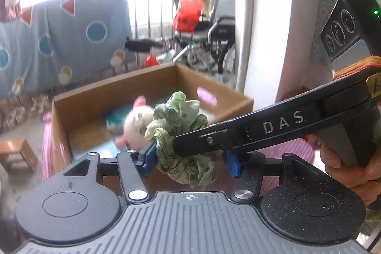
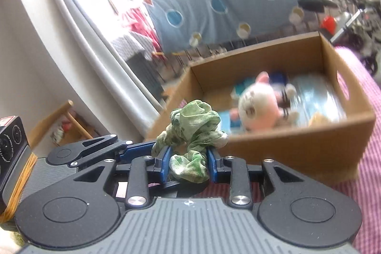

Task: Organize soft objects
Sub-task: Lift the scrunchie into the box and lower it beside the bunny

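A green scrunchie (image 1: 183,135) sits bunched between the blue pads of the left gripper (image 1: 189,162), its ruffles spilling above and below them. The right gripper (image 1: 176,146) reaches in from the right edge, its black tip pressed into the same fabric, with a hand (image 1: 352,170) wrapped around its handle. Behind them stands an open cardboard box (image 1: 214,85) holding a blurred pink and white plush toy (image 1: 135,120). A blue blanket (image 1: 59,35) with circles hangs further back, beside a wheelchair (image 1: 214,35).

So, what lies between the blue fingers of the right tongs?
A crumpled green fabric scrunchie, clamped between them, as the right wrist view shows. The left tongs grip it too.
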`<state>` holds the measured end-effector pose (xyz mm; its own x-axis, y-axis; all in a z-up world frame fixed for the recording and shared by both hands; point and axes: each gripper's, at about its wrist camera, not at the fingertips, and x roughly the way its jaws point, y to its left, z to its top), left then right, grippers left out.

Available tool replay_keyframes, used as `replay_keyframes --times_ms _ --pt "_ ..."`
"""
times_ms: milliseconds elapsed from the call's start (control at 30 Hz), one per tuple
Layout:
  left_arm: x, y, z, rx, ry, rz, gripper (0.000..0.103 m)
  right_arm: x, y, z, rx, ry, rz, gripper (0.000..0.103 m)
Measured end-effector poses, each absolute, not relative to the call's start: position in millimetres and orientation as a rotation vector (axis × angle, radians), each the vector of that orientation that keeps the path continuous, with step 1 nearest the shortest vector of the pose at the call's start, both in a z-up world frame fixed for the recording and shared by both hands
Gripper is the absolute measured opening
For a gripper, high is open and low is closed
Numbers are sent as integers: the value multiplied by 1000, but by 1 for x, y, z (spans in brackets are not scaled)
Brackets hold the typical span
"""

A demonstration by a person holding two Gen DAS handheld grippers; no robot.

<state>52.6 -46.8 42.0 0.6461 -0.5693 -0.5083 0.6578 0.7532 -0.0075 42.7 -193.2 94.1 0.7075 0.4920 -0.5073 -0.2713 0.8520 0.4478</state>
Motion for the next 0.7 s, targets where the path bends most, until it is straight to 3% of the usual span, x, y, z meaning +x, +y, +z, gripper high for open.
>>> replay_keyframes --times_ms 300,700 --pt "110 -78 59 142 510 -756 57 109 -227 116 352 717 448 35" --pt "184 -101 8 15 797 -811 58 207 -270 50 414 1097 412 35"
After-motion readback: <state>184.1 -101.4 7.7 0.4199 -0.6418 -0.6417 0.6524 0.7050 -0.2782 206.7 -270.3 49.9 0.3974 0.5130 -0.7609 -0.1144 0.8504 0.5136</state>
